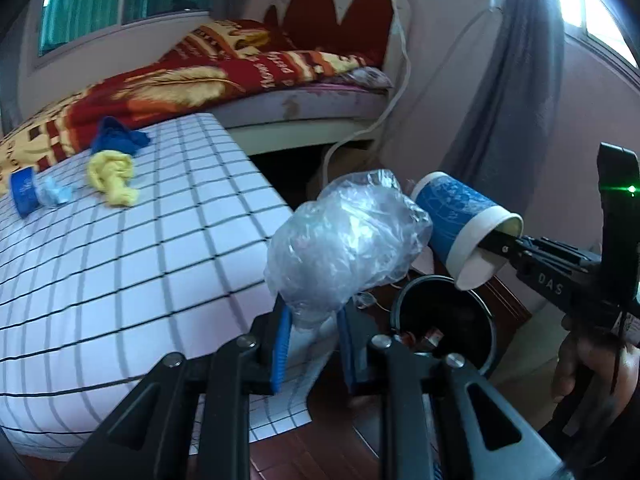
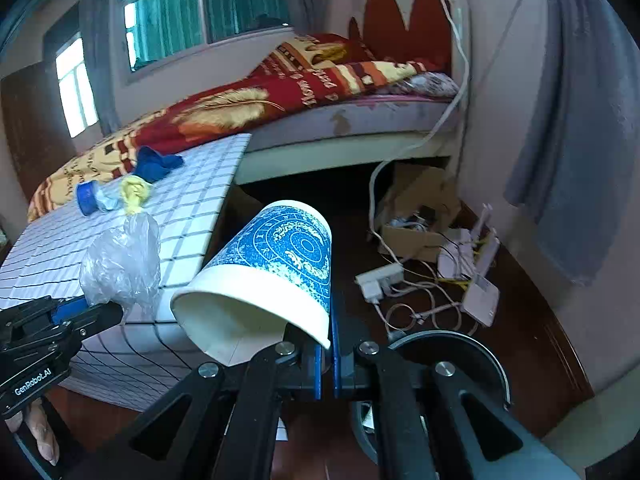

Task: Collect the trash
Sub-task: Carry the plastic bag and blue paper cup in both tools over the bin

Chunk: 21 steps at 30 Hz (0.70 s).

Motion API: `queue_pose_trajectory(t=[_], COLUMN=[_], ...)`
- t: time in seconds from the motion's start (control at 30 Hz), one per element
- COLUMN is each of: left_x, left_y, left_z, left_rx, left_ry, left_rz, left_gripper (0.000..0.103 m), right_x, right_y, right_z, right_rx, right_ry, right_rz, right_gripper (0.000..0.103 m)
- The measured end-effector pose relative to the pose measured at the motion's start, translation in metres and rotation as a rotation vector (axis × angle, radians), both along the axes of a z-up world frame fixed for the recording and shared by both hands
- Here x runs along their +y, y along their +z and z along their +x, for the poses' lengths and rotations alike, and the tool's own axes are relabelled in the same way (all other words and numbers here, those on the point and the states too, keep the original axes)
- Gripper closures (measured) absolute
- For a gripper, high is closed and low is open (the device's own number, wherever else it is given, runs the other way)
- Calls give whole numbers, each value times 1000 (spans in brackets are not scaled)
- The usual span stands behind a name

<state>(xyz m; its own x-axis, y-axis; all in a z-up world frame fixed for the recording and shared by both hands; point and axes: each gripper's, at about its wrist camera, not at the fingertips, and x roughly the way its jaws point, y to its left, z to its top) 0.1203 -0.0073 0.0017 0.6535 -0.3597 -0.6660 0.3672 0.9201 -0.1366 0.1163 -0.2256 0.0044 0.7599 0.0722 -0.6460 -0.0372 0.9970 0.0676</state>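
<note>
Both loads carried toward the round black trash bin [image 1: 444, 320], neither dropped yet.

Risk: I judge the crumpled clear plastic bag [image 1: 344, 240] hangs beside the bin's rim, on the checked-table side, not squarely over the mouth; released here it may drift onto the floor. The blue-patterned white paper cup [image 2: 272, 276], pinched only by its rim wall, could twist loose. My left gripper [image 1: 312, 340] is nearly closed, clamping the bag's neck; my right gripper [image 2: 327, 356] is fully closed on the cup rim, above the bin.
</note>
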Motion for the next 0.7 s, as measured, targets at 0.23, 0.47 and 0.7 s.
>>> queue_pose_trajectory(t=[0.23,0.47,0.7], left_x=[-42,-80,-112], left_y=[-10,-25,-54], left_z=[-3,-9,-10], left_rx=[25,69,143], left_ry=[-102,-193,-265], left_rz=[10,23,55], left_gripper=[80,80,80], right_x=[-36,-79,-114], right_y=[-12,-32,-63], right_z=[-12,-27,-42], right_rx=[30,78,152], right_ry=[-77,-170,-239], right_rz=[-8,-5,-15], right_gripper=[99,99,99])
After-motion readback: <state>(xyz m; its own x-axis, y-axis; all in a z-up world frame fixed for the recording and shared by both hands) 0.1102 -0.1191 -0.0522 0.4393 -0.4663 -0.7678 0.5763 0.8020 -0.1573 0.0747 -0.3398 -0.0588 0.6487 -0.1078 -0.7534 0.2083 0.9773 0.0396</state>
